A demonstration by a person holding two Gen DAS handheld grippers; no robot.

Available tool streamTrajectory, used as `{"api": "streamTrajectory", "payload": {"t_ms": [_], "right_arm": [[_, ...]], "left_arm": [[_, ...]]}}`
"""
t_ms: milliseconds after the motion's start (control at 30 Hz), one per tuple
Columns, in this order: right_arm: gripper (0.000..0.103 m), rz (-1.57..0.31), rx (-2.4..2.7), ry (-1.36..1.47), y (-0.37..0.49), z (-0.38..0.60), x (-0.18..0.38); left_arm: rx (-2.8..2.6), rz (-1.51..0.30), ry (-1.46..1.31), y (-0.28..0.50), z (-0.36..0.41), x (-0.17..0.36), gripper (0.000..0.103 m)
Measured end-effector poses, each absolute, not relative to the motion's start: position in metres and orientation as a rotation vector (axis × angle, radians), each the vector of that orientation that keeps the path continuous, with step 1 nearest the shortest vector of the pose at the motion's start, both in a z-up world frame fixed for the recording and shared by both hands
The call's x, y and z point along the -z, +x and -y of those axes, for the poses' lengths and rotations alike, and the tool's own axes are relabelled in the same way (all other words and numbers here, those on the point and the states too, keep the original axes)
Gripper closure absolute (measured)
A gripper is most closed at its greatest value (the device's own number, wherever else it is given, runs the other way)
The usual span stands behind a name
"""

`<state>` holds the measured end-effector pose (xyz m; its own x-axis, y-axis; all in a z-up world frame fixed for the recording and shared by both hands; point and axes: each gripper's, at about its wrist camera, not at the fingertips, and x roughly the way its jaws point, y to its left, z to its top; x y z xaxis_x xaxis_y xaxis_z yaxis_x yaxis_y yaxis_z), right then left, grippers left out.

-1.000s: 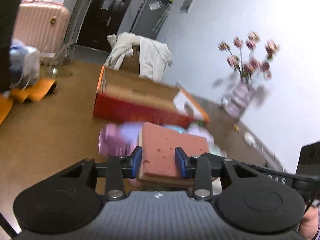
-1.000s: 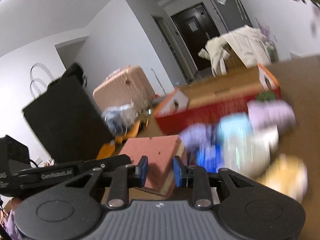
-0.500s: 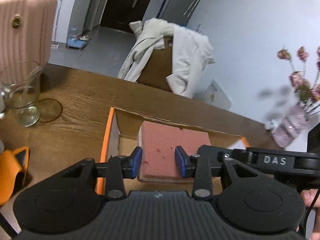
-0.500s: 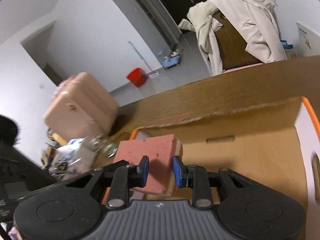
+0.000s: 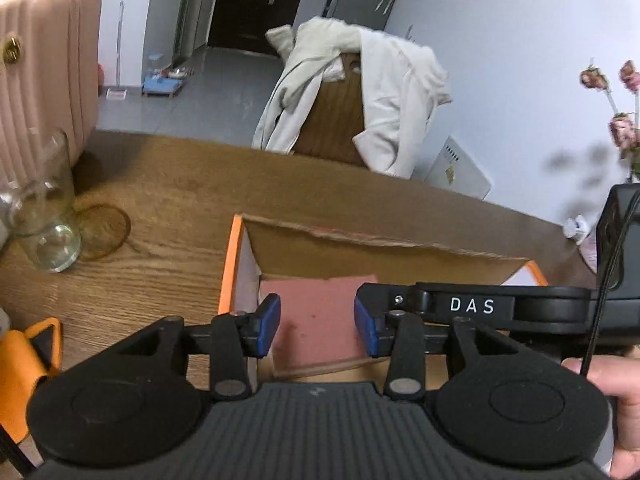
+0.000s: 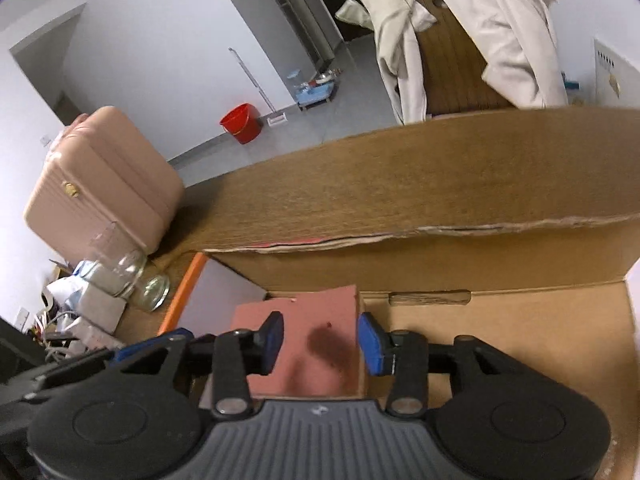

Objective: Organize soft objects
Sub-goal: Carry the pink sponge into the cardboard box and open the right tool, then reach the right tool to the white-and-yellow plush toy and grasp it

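You have two grippers over one open cardboard box (image 5: 312, 252), which sits on the wooden desk (image 5: 168, 208) in the lower middle of both frames. The box holds one thing that can be seen: a single pink sponge block (image 5: 316, 320), lying on the box floor against its left wall. Your left gripper (image 5: 317, 326) straddles that block with its jaws opening; the blue pads stand just off the block's sides, so it is released rather than squeezed. In the right wrist view the same sponge block (image 6: 316, 340) lies between the pads of your right gripper (image 6: 320, 344), whose jaws are also opening and appear to have let go, though the right pad sits very close to the block's edge. The rest of the box floor (image 6: 520, 340) on the right side is bare cardboard. At the left edge of the frame, one clear glass vessel (image 5: 44, 216) stands on the desk and looks empty. Behind it is one pink suitcase (image 5: 36, 64). One pale coat (image 5: 384, 92) hangs over a chair at upper centre, and one red bucket (image 6: 241, 122) stands on the floor at upper left.
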<state>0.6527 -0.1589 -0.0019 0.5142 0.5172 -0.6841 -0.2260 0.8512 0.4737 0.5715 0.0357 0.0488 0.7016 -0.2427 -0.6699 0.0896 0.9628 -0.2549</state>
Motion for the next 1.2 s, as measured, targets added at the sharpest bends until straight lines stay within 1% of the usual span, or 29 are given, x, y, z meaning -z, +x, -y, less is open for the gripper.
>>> {"api": "streamTrajectory", "payload": {"t_ms": [67, 200, 233, 300, 367, 433, 500, 533, 567, 600, 667, 767, 800, 867, 1000, 1100, 1167, 1200], "right_arm": [[0.06, -0.907, -0.472, 0.328, 0.643, 0.162, -0.014], [0.055, -0.82, -0.497, 0.267, 0.598, 0.177, -0.067], [0.054, -0.802, -0.5, 0.256, 0.588, 0.181, -0.079], [0.049, -0.753, -0.506, 0.236, 0.559, 0.193, -0.108], [0.045, -0.711, -0.505, 0.232, 0.532, 0.206, -0.131], [0.042, -0.675, -0.51, 0.222, 0.506, 0.216, -0.149], [0.039, -0.643, -0.515, 0.21, 0.477, 0.224, -0.164], [0.038, -0.632, -0.519, 0.209, 0.466, 0.228, -0.169], [0.035, -0.615, -0.522, 0.213, 0.451, 0.232, -0.174], [0.031, -0.601, -0.526, 0.215, 0.439, 0.235, -0.177], [0.026, -0.573, -0.534, 0.223, 0.414, 0.241, -0.181], [0.024, -0.542, -0.546, 0.226, 0.381, 0.247, -0.179], [0.021, -0.529, -0.541, 0.219, 0.368, 0.25, -0.177], [0.018, -0.507, -0.536, 0.189, 0.344, 0.252, -0.172], [0.013, -0.445, -0.513, 0.147, 0.297, 0.258, -0.155], [0.012, -0.404, -0.488, 0.151, 0.268, 0.262, -0.137], [0.01, -0.367, -0.474, 0.153, 0.247, 0.262, -0.124], [0.008, -0.353, -0.461, 0.142, 0.236, 0.261, -0.117]], "left_arm": [[0.196, -0.742, -0.185, 0.555, -0.035, -0.067, 0.058], [0.2, -0.677, -0.126, 0.512, -0.036, -0.107, 0.057], [0.197, -0.659, -0.114, 0.5, -0.036, -0.117, 0.054], [0.181, -0.612, -0.072, 0.471, -0.036, -0.138, 0.05], [0.129, -0.573, -0.029, 0.442, -0.033, -0.155, 0.045], [0.11, -0.539, -0.007, 0.409, -0.031, -0.171, 0.041], [0.117, -0.511, -0.007, 0.379, -0.029, -0.181, 0.034], [0.125, -0.501, -0.007, 0.367, -0.027, -0.185, 0.027], [0.13, -0.487, -0.005, 0.352, -0.025, -0.189, 0.025], [0.126, -0.479, -0.001, 0.339, -0.024, -0.192, 0.024], [0.115, -0.466, -0.004, 0.316, -0.023, -0.195, 0.02], [0.097, -0.449, -0.003, 0.286, -0.02, -0.194, 0.017], [0.088, -0.439, 0.005, 0.277, -0.019, -0.192, 0.015], [0.065, -0.413, 0.024, 0.26, -0.017, -0.185, 0.01], [0.023, -0.404, 0.014, 0.232, -0.02, -0.163, 0.01], [0.002, -0.385, 0.011, 0.212, -0.016, -0.146, 0.009], [-0.011, -0.359, -0.001, 0.198, -0.015, -0.135, 0.004], [-0.016, -0.363, -0.015, 0.192, -0.014, -0.128, 0.004]]}}
